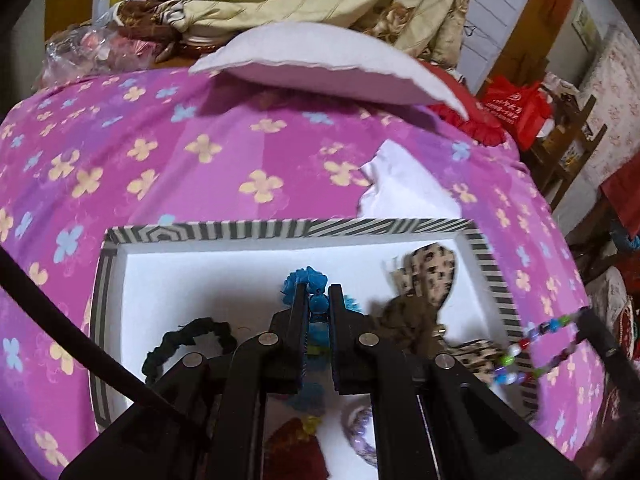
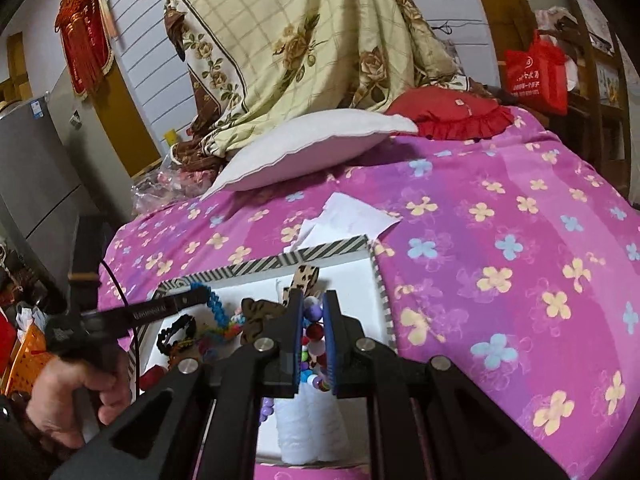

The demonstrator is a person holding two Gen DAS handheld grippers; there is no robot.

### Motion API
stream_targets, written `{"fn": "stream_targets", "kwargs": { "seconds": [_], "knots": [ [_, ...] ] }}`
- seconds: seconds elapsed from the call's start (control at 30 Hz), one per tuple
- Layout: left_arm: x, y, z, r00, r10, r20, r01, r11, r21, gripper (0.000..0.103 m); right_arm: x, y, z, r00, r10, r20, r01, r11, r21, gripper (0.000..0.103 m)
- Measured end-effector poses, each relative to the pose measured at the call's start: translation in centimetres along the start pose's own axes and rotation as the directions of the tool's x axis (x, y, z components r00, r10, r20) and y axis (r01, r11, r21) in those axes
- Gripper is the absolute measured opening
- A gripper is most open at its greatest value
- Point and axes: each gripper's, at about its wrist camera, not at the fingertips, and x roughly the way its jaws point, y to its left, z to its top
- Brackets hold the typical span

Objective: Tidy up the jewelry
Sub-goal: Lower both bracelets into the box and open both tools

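Note:
A striped-rim box (image 1: 280, 229) with a white inside lies on the pink flowered bed. My left gripper (image 1: 318, 294) is shut on a blue beaded piece (image 1: 306, 280) above the box. In the box lie a black scrunchie (image 1: 188, 338), a leopard-print bow (image 1: 432, 276), a dark red item (image 1: 296, 444) and a purple bracelet (image 1: 358, 428). My right gripper (image 2: 312, 300) is shut on a multicoloured bead string (image 2: 314, 332) over the box's (image 2: 332, 246) right part. That string (image 1: 520, 350) and right gripper tip show at the right of the left wrist view. The left gripper (image 2: 200, 298) shows in the right wrist view.
A white pillow (image 1: 332, 68) and a red cushion (image 2: 452, 114) lie at the bed's far end, below a cream floral quilt (image 2: 304, 40). White paper (image 2: 352, 216) lies behind the box. A grey fridge (image 2: 36, 168) stands left, a red bag (image 2: 536, 76) on shelves right.

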Motion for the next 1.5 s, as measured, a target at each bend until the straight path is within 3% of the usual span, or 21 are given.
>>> {"fn": "stream_targets", "kwargs": {
  "seconds": [0.1,0.3,0.43,0.63,0.8,1.0,1.2,1.37,1.47,1.5],
  "knots": [
    [0.8,1.1,-0.5,0.999,0.036,-0.029,-0.037,0.999,-0.022,0.005,0.1,-0.2,0.2,1.0,-0.006,0.014,0.006,1.0,0.013,0.009],
    [0.9,2.3,-1.0,0.998,0.04,-0.045,-0.042,0.999,-0.034,0.005,-0.7,0.3,0.6,0.999,-0.007,0.051,0.007,1.0,0.005,0.009],
    [0.6,2.7,-1.1,0.998,0.043,-0.053,-0.046,0.998,-0.048,0.005,0.5,0.0,0.3,0.999,-0.026,0.026,0.026,1.0,0.004,0.009],
    [-1.1,3.3,-1.1,0.999,0.013,-0.041,-0.016,0.998,-0.062,0.023,2.2,-1.0,-0.1,0.998,-0.056,-0.005,0.056,0.997,0.042,0.009],
    [-1.8,3.5,-1.2,0.999,0.012,-0.035,-0.014,0.998,-0.058,0.024,2.9,-0.5,-0.3,0.997,-0.075,-0.009,0.076,0.997,0.024,0.009],
    [-1.7,3.7,-1.6,0.999,0.017,-0.042,-0.019,0.998,-0.063,0.023,6.0,0.3,-1.8,0.994,-0.024,-0.108,0.027,0.999,0.023,0.01],
    [-2.3,4.2,-2.0,0.999,0.031,-0.03,-0.033,0.997,-0.071,0.023,7.5,-0.2,-2.9,0.988,0.026,-0.155,-0.014,0.997,0.077,0.01],
    [-3.0,4.9,-2.2,0.999,0.039,-0.025,-0.042,0.995,-0.095,0.023,8.9,0.6,-4.0,0.977,0.035,-0.212,-0.024,0.998,0.057,0.01],
    [-3.6,4.8,-2.3,0.999,0.044,-0.022,-0.045,0.995,-0.086,0.023,8.5,1.2,-3.8,0.98,0.024,-0.199,-0.017,0.999,0.038,0.023],
    [-3.8,4.8,-2.3,0.999,0.046,-0.019,-0.047,0.995,-0.085,0.023,8.1,1.4,-3.6,0.981,0.034,-0.189,-0.026,0.999,0.04,0.035]
  ]
}}
